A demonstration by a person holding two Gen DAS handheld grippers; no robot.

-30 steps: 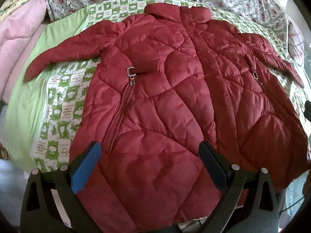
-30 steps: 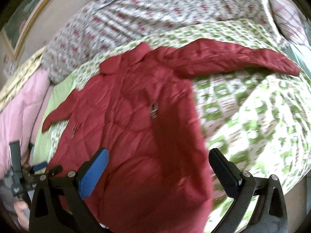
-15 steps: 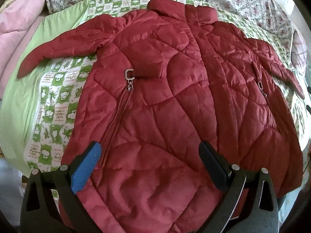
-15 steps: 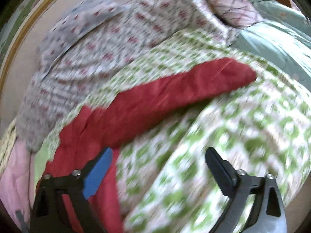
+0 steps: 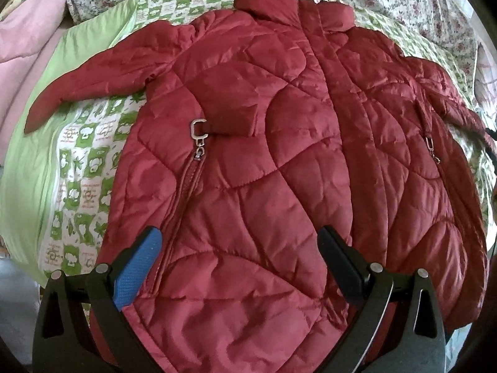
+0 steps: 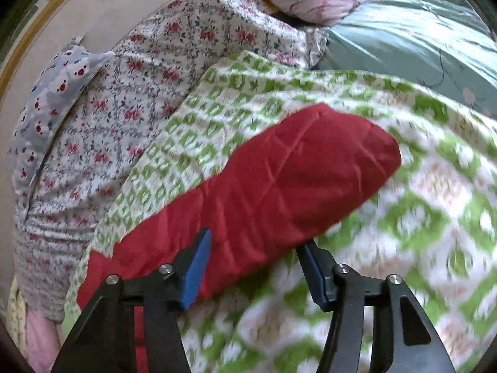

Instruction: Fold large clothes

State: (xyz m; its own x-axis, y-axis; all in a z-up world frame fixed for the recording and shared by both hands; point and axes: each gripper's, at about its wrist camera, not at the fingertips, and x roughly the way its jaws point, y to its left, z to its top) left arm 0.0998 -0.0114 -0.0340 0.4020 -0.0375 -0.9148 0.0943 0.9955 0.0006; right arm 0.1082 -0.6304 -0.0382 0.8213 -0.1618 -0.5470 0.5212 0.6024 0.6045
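From the left wrist, the left gripper (image 5: pixel 239 248) hangs with its jaws spread wide and empty above the lower front of the red quilted jacket (image 5: pixel 279 161), which lies face up and spread flat on the green-and-white patterned quilt (image 5: pixel 87 168); the hem sits under and just ahead of the fingers, the collar far ahead, and one sleeve runs off ahead to the left. A pocket zipper with a metal pull (image 5: pixel 198 136) lies ahead, slightly left of the blue pad. The jacket looks laid out this way so its sleeves can be folded in first, and this gripper seems to wait over the body. From the right wrist, the right gripper (image 6: pixel 253 264) straddles the jacket's other sleeve (image 6: pixel 279 186), jaws partly narrowed with the padded cloth between them; the cuff end reaches ahead to the right. Whether the pads already pinch it I cannot tell, but the placement suggests a grasp to fold the sleeve across.
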